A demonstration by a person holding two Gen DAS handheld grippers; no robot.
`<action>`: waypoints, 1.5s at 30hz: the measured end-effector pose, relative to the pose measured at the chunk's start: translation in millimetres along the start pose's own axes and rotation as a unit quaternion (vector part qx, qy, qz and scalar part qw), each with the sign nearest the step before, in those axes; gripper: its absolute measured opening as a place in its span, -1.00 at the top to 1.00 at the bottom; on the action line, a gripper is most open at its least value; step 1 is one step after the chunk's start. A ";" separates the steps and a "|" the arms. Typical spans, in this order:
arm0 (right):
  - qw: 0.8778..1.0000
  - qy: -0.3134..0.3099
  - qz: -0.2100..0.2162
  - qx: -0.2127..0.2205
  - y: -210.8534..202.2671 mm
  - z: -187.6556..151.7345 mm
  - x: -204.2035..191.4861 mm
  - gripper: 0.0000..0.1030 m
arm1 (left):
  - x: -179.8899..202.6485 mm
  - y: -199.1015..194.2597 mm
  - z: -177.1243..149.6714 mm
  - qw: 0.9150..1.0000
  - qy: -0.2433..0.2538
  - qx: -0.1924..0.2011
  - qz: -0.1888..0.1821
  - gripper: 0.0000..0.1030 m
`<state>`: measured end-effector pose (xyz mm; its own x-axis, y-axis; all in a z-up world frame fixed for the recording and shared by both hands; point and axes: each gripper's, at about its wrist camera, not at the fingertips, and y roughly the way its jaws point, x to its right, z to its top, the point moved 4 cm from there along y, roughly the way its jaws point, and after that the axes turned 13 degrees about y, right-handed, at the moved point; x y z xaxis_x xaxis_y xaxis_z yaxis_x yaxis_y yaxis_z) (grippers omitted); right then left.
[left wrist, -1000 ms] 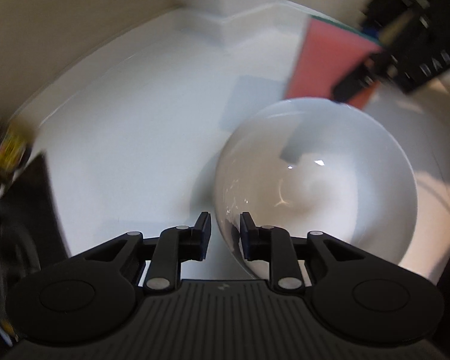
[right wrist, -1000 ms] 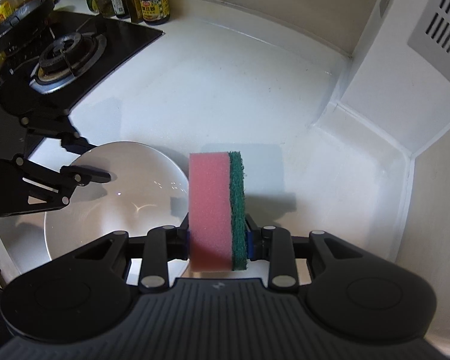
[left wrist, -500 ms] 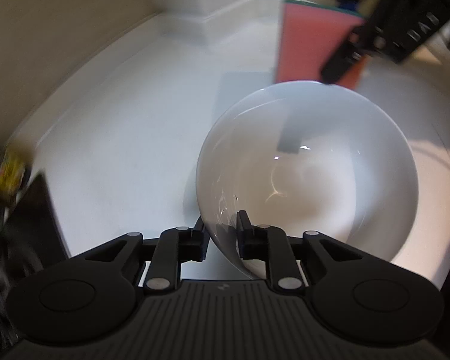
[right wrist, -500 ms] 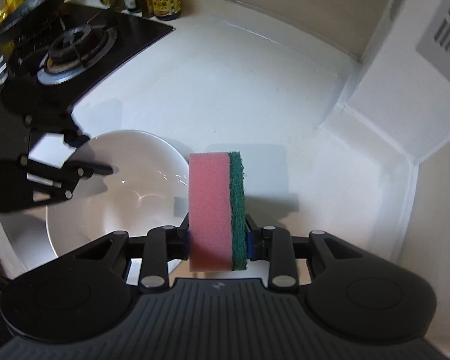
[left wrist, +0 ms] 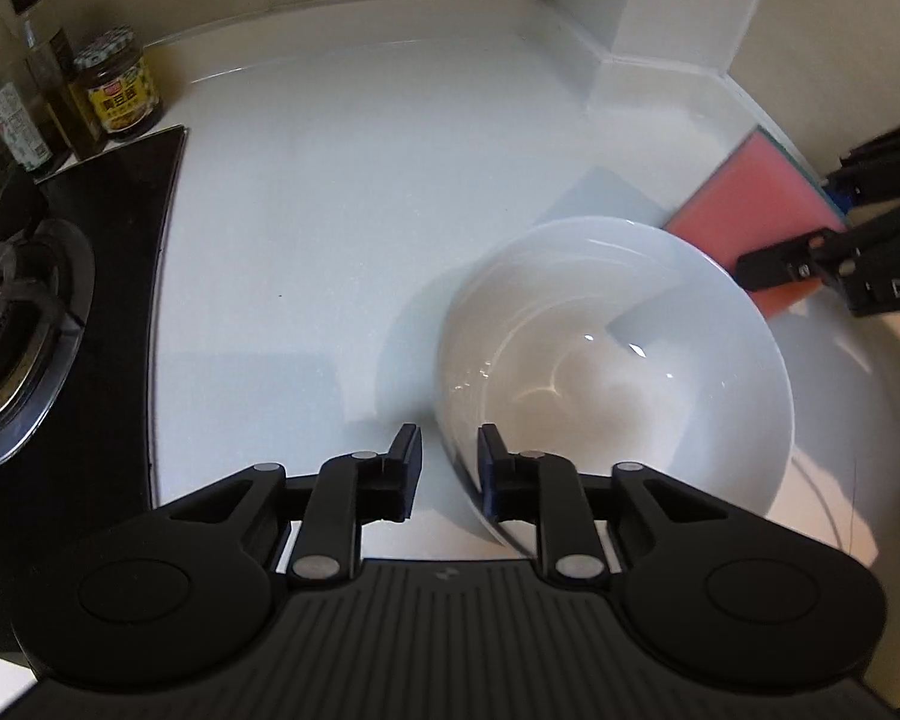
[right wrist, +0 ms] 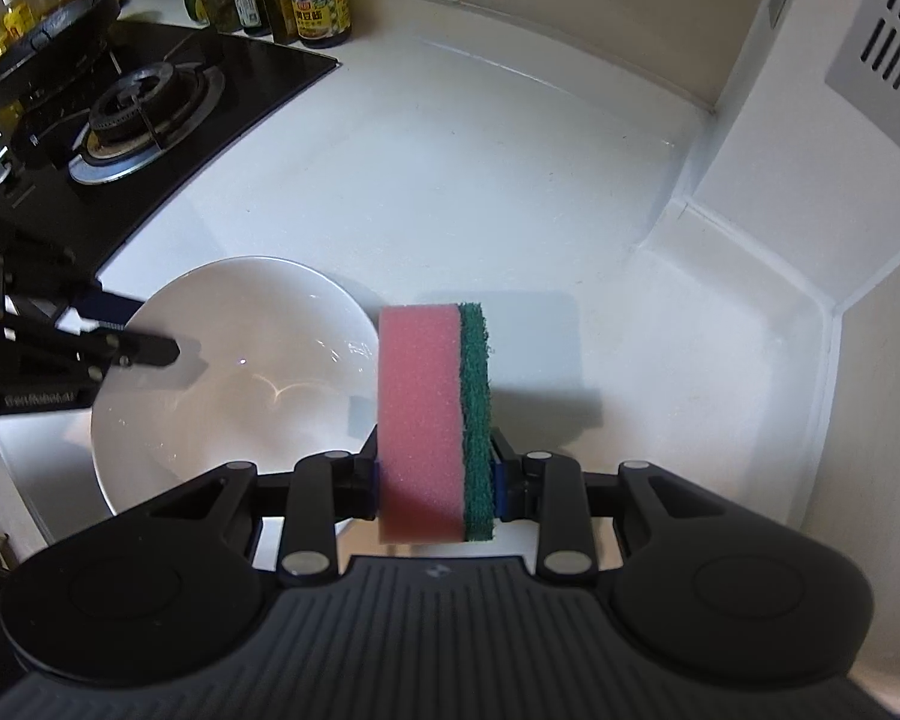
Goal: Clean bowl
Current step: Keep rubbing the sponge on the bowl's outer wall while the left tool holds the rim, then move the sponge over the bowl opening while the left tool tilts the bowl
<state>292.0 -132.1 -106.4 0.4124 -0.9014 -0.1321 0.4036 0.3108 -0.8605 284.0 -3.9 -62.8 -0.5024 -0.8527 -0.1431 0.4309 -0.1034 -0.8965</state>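
A white bowl (left wrist: 618, 360) sits on the white counter. My left gripper (left wrist: 449, 456) straddles its near rim, one finger outside and one inside, with a small gap showing on the outer side. The bowl also shows in the right wrist view (right wrist: 234, 360), with the left gripper (right wrist: 144, 330) at its left rim. My right gripper (right wrist: 435, 471) is shut on a pink sponge with a green scouring side (right wrist: 432, 420), held upright just right of the bowl. The sponge shows beyond the bowl's far rim in the left wrist view (left wrist: 762, 210).
A black gas hob (right wrist: 144, 96) lies at the left of the counter, with a dark pan (right wrist: 48, 42) behind it. Jars and bottles (right wrist: 318, 6) stand along the back wall. A white boxed corner with a vent (right wrist: 810, 90) rises at the right.
The left gripper's view has swung left and now takes in the hob and jars. The bowl sits lower and flatter; its rim stays between the fingers. The sponge stays gripped.
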 end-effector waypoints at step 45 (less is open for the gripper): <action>0.991 -0.126 0.005 -0.038 28.0 6.1 -91.1 0.45 | -15.0 -14.5 -19.9 0.993 -0.069 0.086 -0.034 0.52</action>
<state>270.7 -39.4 -115.5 0.6113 -0.7911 -0.0217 0.3394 0.2868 -0.8959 270.4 20.6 -56.1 -0.4320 -0.9017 -0.0152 0.5271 -0.2388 -0.8156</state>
